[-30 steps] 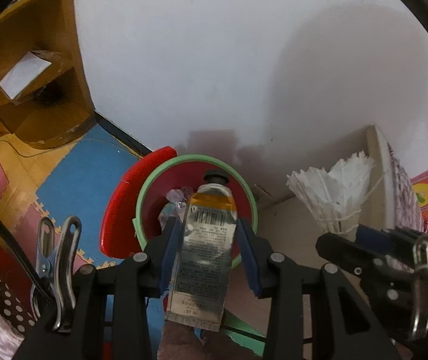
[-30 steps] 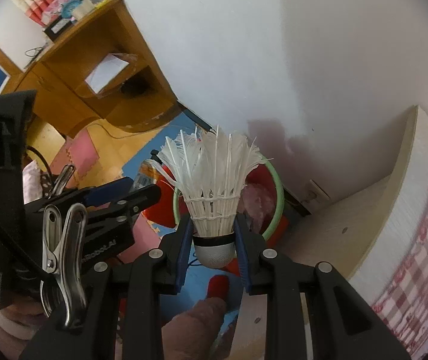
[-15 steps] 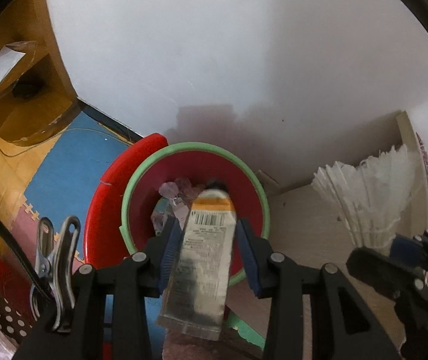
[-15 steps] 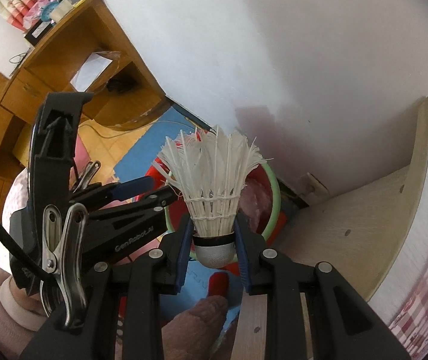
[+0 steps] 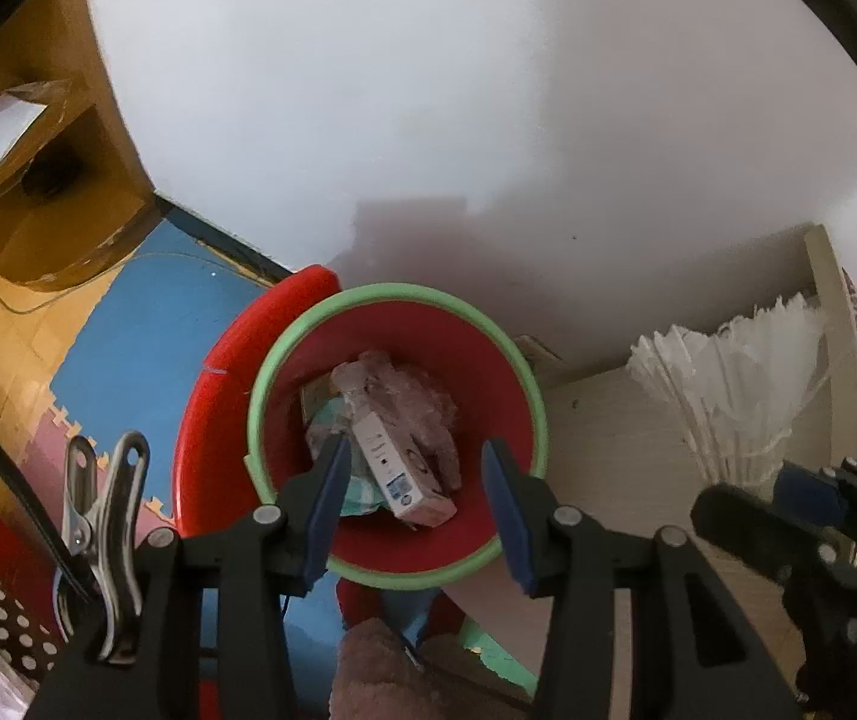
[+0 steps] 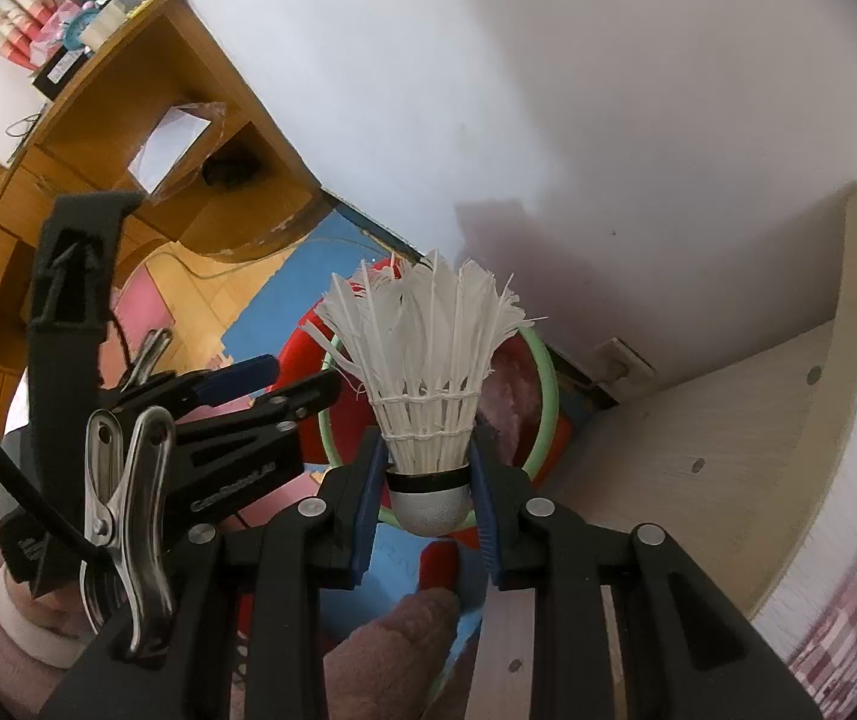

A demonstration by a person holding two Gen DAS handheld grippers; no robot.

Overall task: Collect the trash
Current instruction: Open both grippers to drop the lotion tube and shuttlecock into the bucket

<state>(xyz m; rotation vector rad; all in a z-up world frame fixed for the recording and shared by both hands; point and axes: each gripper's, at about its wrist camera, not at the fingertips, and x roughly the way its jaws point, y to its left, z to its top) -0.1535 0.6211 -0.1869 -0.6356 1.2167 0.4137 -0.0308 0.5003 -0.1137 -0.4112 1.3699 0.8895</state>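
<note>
Left gripper [image 5: 413,498] is held right over the bin [image 5: 302,336] w/ jaws just opened and nothing betw. them, so it is released for a straight drop. The tube [image 5: 395,468] lies inside the bin on crumpled wrappers; flat, pale, barcode near its 5 o'clock end. At 3 o'clock, the right gripper [image 6: 428,495] is kept clenched on the shuttlecock [image 6: 428,360] at its cork base, feathers up, frayed white, prob. awaiting its turn above the bin's rim.
</note>
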